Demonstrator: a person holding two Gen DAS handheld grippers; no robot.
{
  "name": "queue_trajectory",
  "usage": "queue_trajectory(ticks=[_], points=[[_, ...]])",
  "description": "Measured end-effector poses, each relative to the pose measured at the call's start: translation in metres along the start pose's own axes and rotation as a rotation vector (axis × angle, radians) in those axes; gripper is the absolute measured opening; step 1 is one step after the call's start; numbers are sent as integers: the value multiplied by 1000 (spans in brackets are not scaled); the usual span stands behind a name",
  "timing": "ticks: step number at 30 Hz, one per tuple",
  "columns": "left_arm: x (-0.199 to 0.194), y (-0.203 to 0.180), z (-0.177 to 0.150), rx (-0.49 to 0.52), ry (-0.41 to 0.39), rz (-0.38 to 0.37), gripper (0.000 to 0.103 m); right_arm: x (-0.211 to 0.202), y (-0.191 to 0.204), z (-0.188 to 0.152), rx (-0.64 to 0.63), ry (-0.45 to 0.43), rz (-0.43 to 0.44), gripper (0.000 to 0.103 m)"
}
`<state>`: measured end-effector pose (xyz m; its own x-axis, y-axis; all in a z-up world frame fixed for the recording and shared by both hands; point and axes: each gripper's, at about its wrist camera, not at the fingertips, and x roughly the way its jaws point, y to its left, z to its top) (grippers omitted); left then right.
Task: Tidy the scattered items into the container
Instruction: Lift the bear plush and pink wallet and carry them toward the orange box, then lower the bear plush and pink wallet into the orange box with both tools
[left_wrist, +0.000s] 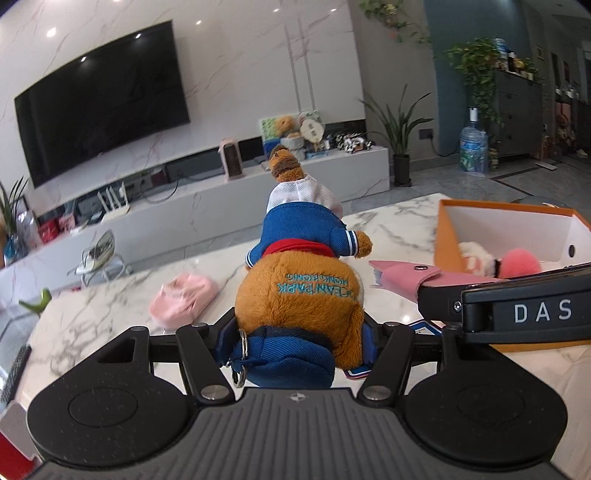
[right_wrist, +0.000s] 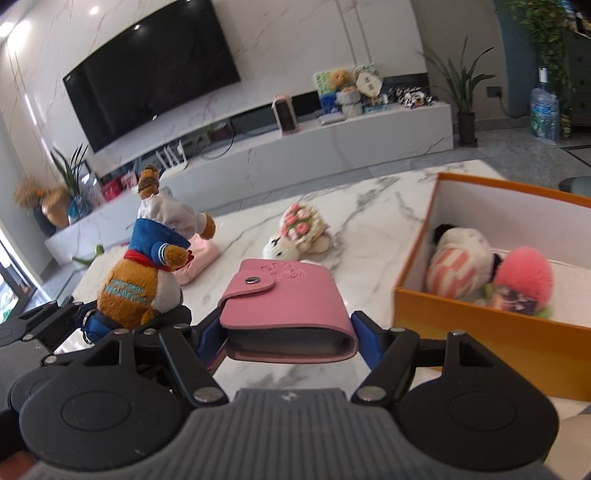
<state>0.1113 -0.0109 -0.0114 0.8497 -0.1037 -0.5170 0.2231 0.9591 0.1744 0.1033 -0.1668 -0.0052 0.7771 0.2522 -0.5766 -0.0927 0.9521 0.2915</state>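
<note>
Pink wallet (right_wrist: 286, 314) clamped, fingertips hidden, plush bear (left_wrist: 301, 295) gripped

Both grippers are matte black: a ribbed grey-black centre plate with a small round emblem, two round textured discs either side, angled link bars with silver screws. The left gripper (left_wrist: 299, 332) and right gripper (right_wrist: 288, 332) have blue fingers (right_wrist: 364, 338). White letters "DAS" mark the right one's side.

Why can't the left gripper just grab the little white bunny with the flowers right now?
Probably it can't yet: the left gripper is shut on the brown plush toy, so it's full. The bunny lies apart on the marble table, nothing covering it.
</note>
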Motion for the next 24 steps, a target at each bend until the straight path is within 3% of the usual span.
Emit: queue_trajectory(ticks=[10, 24], points=[[1, -59, 24, 105, -45, -63, 72, -37, -49, 5, 87, -88, -51, 74], [37, -129, 42, 203, -28, -157, 72, -34, -125, 11, 212, -98, -128, 74]])
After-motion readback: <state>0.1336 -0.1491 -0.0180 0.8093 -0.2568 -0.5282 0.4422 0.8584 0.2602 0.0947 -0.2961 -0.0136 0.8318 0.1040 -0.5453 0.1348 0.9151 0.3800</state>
